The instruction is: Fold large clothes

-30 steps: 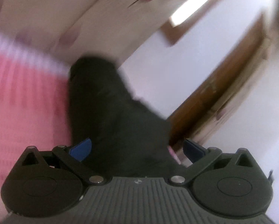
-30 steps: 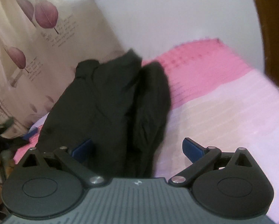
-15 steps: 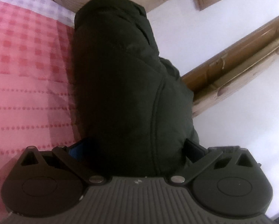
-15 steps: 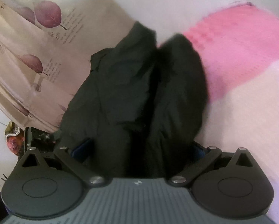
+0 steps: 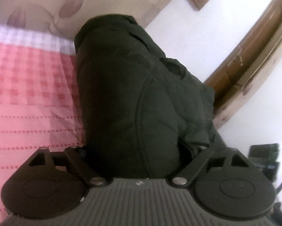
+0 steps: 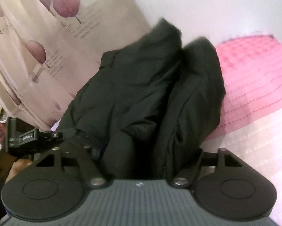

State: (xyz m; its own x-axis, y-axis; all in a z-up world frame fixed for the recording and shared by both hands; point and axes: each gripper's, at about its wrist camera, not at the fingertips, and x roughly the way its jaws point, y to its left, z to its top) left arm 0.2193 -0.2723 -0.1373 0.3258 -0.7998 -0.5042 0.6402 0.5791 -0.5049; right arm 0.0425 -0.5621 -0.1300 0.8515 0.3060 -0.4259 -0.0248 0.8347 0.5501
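A dark green padded jacket fills the middle of the left wrist view, lying on a pink checked bedspread. My left gripper is shut on the jacket; thick fabric bulges out between the jaws and hides the fingertips. In the right wrist view the same jacket hangs in two bunched folds. My right gripper is shut on the jacket, with its fingertips buried in cloth. The left gripper's body shows at the left of the right wrist view.
A curtain with purple leaf prints hangs behind the jacket. A white wall and a wooden door frame stand to the right of the bed. The pink bedspread extends to the right.
Both grippers have closed onto the jacket: the blue finger pads seen a second ago are now hidden in the fabric. The jacket has come closer and bunched up in both views.
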